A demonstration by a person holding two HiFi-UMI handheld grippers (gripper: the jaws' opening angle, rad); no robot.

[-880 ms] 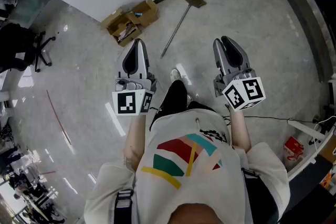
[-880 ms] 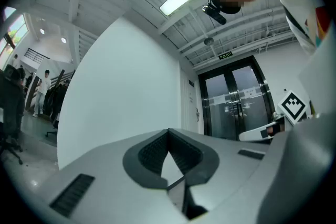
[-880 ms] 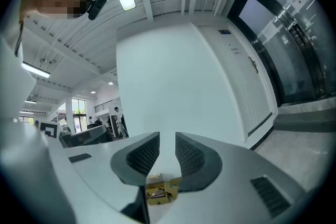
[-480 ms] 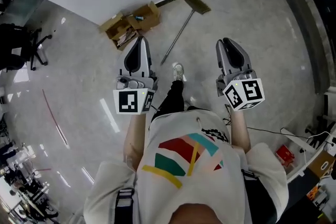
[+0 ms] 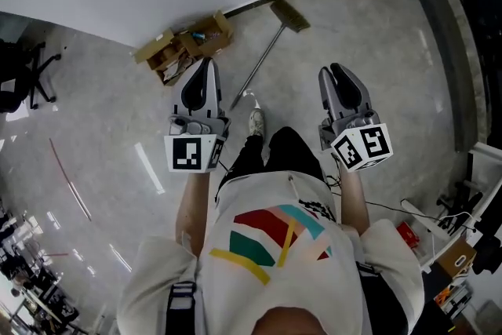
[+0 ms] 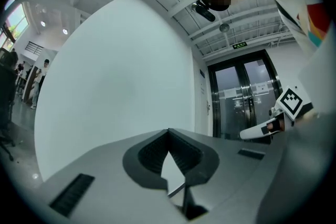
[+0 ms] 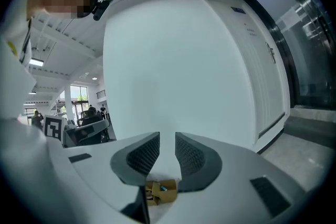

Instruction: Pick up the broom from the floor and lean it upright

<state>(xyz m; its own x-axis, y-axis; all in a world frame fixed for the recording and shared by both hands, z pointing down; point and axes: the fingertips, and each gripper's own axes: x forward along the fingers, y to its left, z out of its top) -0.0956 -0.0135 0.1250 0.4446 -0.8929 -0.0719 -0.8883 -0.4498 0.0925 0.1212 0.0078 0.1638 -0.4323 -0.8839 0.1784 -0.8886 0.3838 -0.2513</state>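
1 broom [image 5: 263,59], 1 box [image 5: 185,48], 1 left gripper [image 5: 205,63], 1 right gripper [image 5: 338,71]

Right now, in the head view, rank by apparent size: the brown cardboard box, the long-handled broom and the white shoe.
1. Brown cardboard box: covers the most area.
2. Long-handled broom: longer than the box but thin, so first place is arguable.
3. White shoe: clearly smallest.
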